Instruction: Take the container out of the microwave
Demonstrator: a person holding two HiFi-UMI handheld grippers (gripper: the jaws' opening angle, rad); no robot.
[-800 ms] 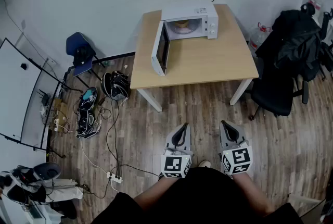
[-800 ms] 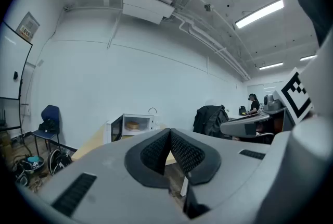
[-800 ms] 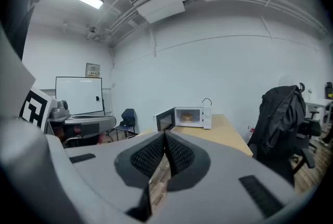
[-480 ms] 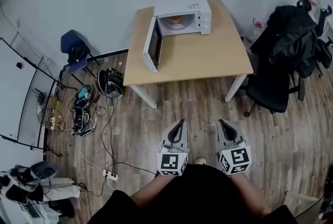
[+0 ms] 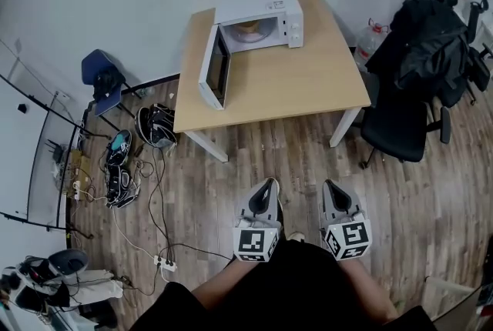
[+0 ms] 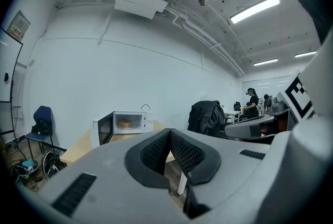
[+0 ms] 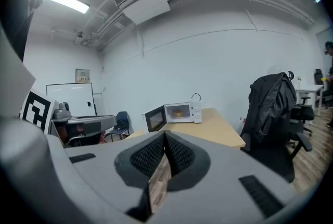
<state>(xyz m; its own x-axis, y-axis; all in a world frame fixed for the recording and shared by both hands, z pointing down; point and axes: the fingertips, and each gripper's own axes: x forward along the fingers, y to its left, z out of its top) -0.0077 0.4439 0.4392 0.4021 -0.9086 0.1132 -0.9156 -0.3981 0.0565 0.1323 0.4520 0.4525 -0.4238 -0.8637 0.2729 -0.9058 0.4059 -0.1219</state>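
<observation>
Nearest, both tools sit low in front of the person's body, side by side. The left gripper (image 5: 266,188) has its jaws shut, ribbed pads meeting at the tips with nothing between them. The right gripper (image 5: 332,185) is the same, with tips together and empty.

Ahead of the fingertips is a stretch of bare wooden floor (image 5: 293,160), then the table (image 5: 308,83), well apart from both grippers. On the table's far left part, ahead and a little left of the left fingertips, the microwave (image 5: 258,18) stands with its door (image 5: 214,75) swung wide open toward the person. The container (image 5: 250,29), a low tan dish, rests inside the cavity, far beyond either gripper's reach.

This looks like the approach step, and the retrieval itself is not yet begun. The next move calls for walking up to the table. One gripper's jaws must then open before it goes into the cavity, keeping clear of the open door on the left.

Against the earlier head views, the table and microwave have slid left and slightly up in the picture. The grippers keep the same closed pose at the person's waist, and the door is as wide as before.
</observation>
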